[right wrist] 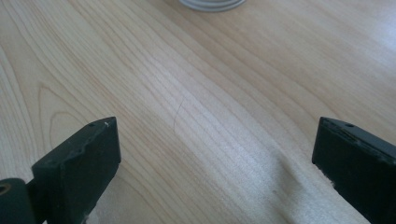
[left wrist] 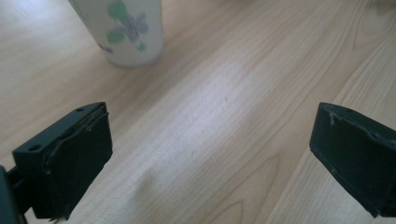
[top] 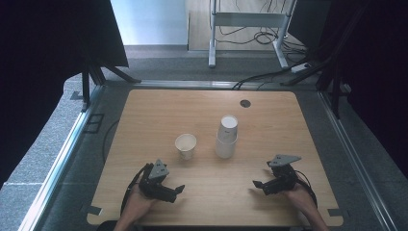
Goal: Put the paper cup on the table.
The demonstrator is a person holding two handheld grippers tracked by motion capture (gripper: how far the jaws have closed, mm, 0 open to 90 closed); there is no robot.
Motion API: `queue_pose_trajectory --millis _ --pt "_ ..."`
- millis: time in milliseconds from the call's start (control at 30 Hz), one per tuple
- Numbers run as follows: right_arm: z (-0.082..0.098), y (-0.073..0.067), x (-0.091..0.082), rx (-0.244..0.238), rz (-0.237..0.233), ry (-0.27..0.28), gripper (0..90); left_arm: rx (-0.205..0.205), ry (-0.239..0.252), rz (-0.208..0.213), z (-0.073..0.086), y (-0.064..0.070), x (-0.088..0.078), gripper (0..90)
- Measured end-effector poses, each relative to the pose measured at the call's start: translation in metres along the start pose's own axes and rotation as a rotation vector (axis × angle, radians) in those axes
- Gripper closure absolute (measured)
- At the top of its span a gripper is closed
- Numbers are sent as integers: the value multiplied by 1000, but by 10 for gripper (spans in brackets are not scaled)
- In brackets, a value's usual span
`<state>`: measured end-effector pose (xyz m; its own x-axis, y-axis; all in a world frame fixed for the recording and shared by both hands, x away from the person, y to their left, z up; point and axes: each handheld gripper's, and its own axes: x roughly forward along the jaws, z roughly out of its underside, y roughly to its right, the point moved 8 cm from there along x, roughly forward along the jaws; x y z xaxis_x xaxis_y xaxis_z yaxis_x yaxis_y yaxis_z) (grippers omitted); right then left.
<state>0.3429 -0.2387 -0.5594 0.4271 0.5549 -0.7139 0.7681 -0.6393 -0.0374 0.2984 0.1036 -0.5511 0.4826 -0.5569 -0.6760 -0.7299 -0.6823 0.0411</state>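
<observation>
A single white paper cup stands upright near the table's middle, and the left gripper view shows its flower print. Right of it rises a taller stack of white cups, whose base edge appears at the top of the right gripper view. My left gripper rests near the front edge, below the single cup, open and empty. My right gripper sits at the front right, below and right of the stack, also open with bare wood between its jaws.
The wooden table has a dark round grommet near its far edge. Black curtains and stand legs flank the table. A white desk frame with cables stands on the floor beyond.
</observation>
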Motion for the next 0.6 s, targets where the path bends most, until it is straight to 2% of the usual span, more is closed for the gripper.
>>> queue_pose_trajectory --millis 133,300,367,600 --pt "5 1 5 -9 -3 -30 0 -6 -31 13 8 1 9 0" --pt "11 0 11 -18 -5 -62 0 31 -122 0 20 2 19 0" --pt "12 0 12 -37 7 -62 0 22 -121 8 21 2 21 0" --pt "12 1 13 -31 17 -40 0 24 -104 10 22 1 21 0"
